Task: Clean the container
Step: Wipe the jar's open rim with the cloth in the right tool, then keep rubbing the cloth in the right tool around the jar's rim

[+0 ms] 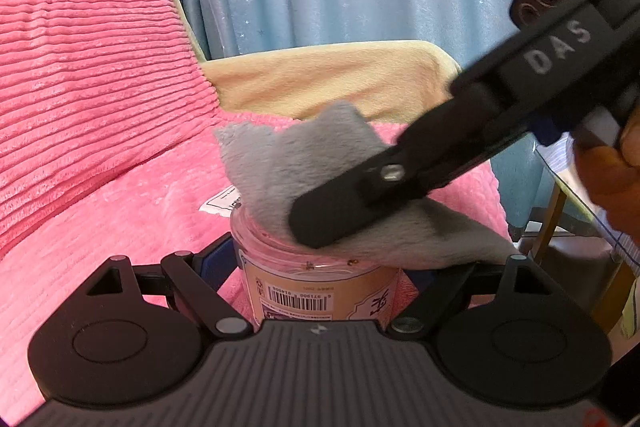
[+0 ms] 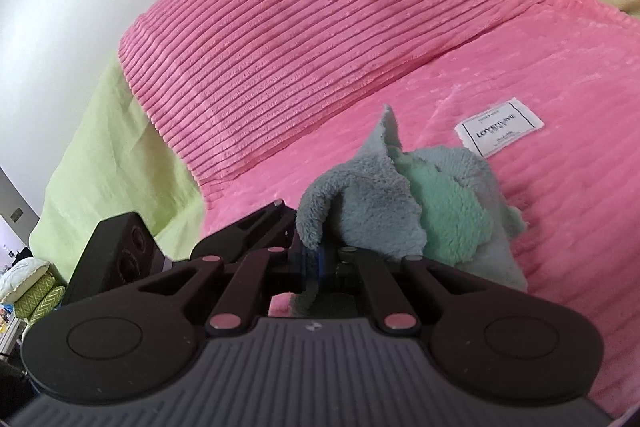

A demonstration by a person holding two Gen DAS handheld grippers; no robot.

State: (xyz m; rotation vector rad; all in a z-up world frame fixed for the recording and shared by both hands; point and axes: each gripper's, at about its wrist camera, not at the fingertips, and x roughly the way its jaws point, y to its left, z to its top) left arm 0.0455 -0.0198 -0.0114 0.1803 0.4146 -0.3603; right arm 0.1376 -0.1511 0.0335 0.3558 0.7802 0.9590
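My left fingers clamp the jar by its labelled wall above the bed; glass, rigid, likely slick and breakable. My right fingers pinch the soft cloth, pressed into its mouth

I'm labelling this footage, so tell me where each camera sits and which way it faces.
Left wrist: on the left hand-held gripper, looking forward over the clear labelled glass jar it clamps; the right hand-held gripper and a hand show.
Right wrist: on the right hand-held gripper, looking down at the fluffy grey-green cloth it pinches.
Shared: cloth, pink ribbed plush blanket.
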